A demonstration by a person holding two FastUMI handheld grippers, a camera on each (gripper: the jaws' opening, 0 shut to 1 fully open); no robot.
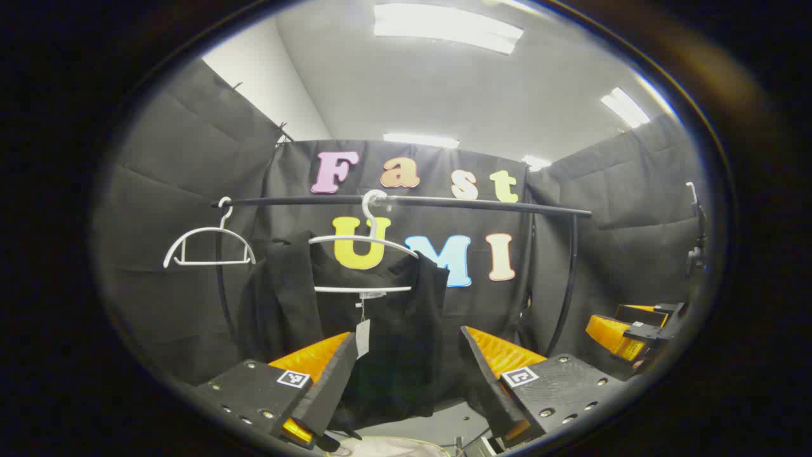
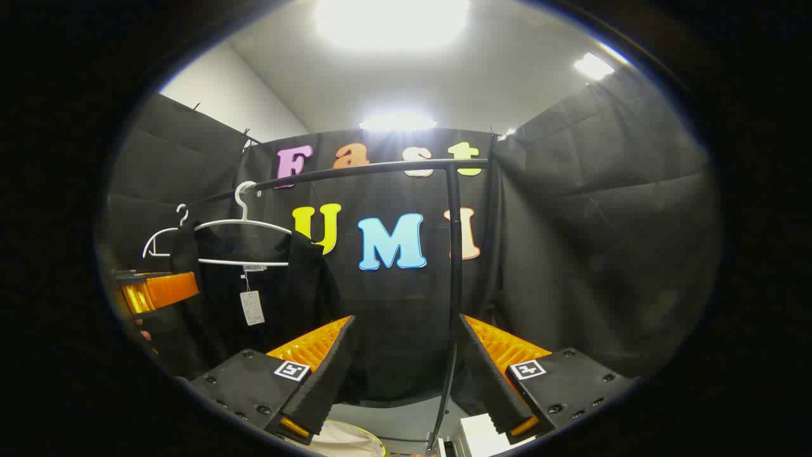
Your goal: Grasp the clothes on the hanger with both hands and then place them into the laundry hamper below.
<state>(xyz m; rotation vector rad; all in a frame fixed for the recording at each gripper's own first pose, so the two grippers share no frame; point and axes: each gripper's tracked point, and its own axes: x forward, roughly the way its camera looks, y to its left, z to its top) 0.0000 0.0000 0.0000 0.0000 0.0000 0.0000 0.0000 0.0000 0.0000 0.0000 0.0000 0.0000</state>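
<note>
The left hand-held gripper [image 1: 409, 355] stands wide open, holding nothing, pointed level at the black garment [image 1: 380, 330] that hangs on a white hanger [image 1: 363, 254] from the rail [image 1: 444, 203]. The right hand-held gripper [image 2: 406, 355] is equally spread and empty, aimed at the rail's upright post [image 2: 453, 266], the garment off to its left. A second white hanger [image 1: 209, 244] hangs bare.

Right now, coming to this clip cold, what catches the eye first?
A black garment hangs from a white hanger on the dark rail, a paper tag dangling at its front. An empty hanger hangs to its left in the left gripper view. Both grippers are open and hold nothing: the left gripper faces the garment, the right gripper the rail's post.
</note>
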